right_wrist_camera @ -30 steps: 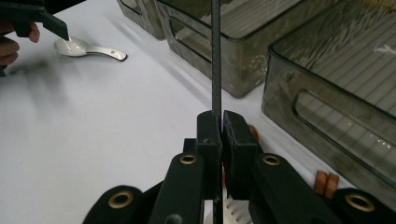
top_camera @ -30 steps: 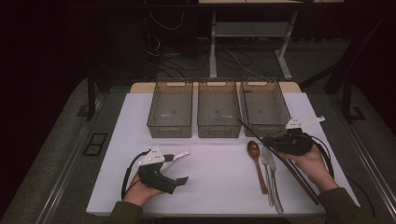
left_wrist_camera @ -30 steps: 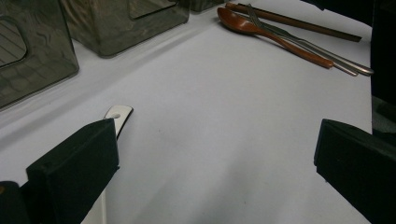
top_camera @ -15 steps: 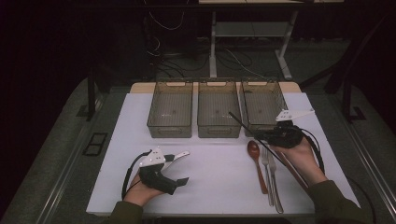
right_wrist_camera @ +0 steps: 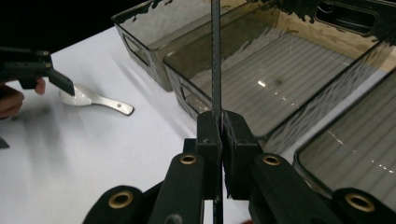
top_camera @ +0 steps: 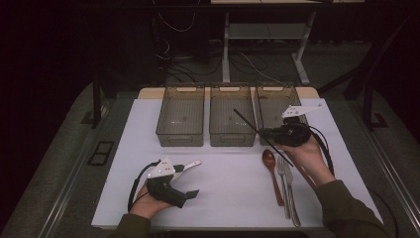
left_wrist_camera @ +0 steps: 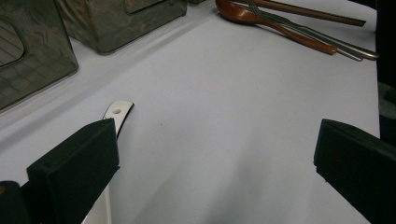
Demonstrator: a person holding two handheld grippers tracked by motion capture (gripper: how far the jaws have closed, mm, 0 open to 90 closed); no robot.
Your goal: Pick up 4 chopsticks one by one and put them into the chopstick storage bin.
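Your right gripper (top_camera: 267, 134) has its jaws clamped tight on a thin dark chopstick (top_camera: 247, 124); in the right gripper view the two black pads press together with the chopstick (right_wrist_camera: 215, 56) running straight up between them. In the high view the stick slants up and to the left from the pads, its far tip over the middle bin (top_camera: 232, 115), while its lower end trails down and to the right past your right hand (top_camera: 304, 156). The gripper itself hangs just in front of the right bin (top_camera: 277, 101), above the white mat (top_camera: 228, 173) rather than on it.

Your left gripper (top_camera: 185, 191) rests low on the mat near the front edge, well apart from the bins, and its jaws stand wide open with nothing between them; the left gripper view shows bare mat between the two black pads. A white spoon (top_camera: 190, 164) lies on the mat just beside that gripper, its handle end (left_wrist_camera: 115, 112) touching the near pad's side.

On the mat under your right hand lie a reddish-brown spoon (top_camera: 271, 171), a metal fork (top_camera: 285, 186) just beside it, and a second brown chopstick (left_wrist_camera: 308, 10) next to them. The left bin (top_camera: 181, 119) stands beside the middle one, touching or nearly so
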